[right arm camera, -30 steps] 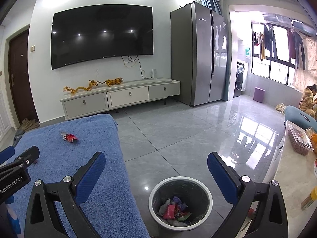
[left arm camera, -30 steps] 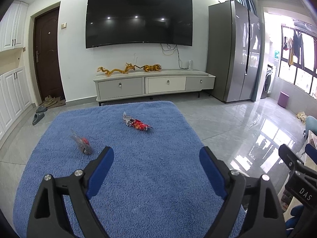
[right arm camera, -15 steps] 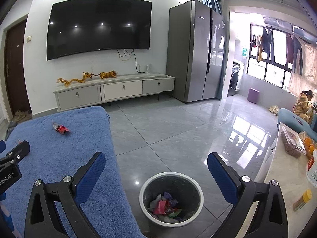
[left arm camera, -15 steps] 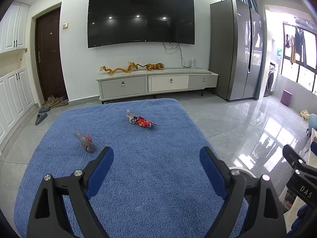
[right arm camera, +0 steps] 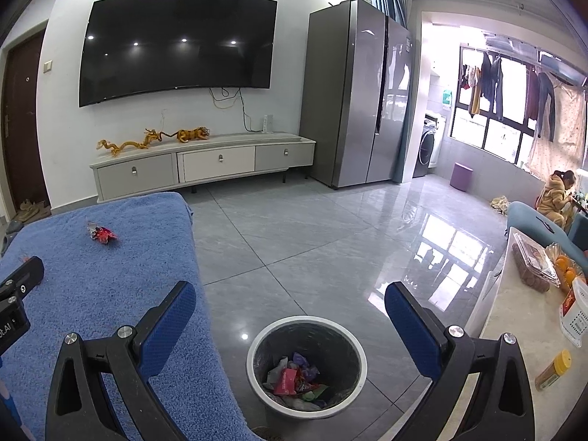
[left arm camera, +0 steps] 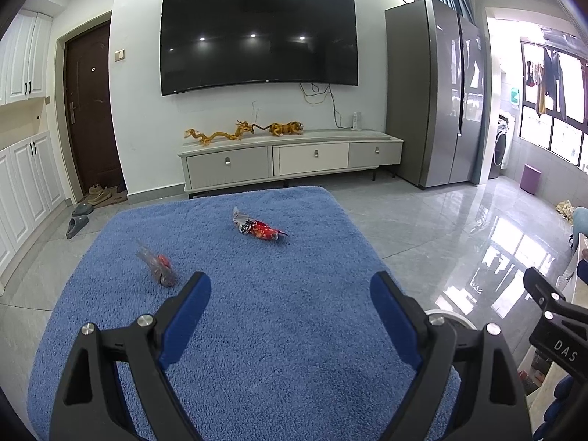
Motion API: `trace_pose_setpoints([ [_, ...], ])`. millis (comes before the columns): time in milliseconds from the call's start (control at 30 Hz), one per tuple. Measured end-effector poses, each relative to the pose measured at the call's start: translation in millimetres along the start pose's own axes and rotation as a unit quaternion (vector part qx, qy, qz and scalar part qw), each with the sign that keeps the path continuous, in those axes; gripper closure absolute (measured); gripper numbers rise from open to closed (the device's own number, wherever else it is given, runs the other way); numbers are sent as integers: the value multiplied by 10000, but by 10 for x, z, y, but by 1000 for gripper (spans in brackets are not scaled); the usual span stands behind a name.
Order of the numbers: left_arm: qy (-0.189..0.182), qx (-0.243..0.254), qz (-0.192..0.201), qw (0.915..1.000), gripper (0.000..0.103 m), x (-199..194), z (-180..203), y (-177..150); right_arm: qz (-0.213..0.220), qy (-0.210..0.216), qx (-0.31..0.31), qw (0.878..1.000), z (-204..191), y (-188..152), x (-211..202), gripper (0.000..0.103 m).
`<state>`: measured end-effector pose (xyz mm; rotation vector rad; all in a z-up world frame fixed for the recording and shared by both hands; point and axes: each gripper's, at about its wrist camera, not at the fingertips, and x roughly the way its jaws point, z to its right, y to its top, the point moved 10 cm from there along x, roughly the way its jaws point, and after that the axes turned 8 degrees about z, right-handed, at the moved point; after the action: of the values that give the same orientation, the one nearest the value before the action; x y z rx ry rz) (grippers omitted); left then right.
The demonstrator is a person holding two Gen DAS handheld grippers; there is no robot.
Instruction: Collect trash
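Observation:
A red and silver wrapper lies on the blue towel-covered table, toward its far side; it also shows in the right wrist view. A clear wrapper with a red spot lies to the left, just beyond my left finger. My left gripper is open and empty above the towel. My right gripper is open and empty above a grey trash bin that holds several wrappers.
The bin stands on the tiled floor right of the table. A counter with food boxes, oranges and a yellow-capped bottle is at the right. A TV stand and fridge line the far wall. A person sits at far right.
Both grippers stay open and empty. The right wrist view has drifted so the bin sits more centred between the fingers. The left view has shifted slightly; the wrappers have not moved.

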<state>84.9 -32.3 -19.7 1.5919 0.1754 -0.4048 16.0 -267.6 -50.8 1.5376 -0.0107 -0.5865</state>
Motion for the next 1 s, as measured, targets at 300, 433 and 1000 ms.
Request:
trace_pose_setpoints([
  [300,-5,-29,-36,10000,15,15,-24,-14,70,-53,-109,9999,-15,24,-18,0],
  [433,19,-25,-9,10000,15,15,-46,-12,140,-97,-109,9998,-5,46,-39,0],
  [1000,-8,-24,-191,9998,15,60,-57,-102,88,-16,-31,10000,14,43,-23,0],
])
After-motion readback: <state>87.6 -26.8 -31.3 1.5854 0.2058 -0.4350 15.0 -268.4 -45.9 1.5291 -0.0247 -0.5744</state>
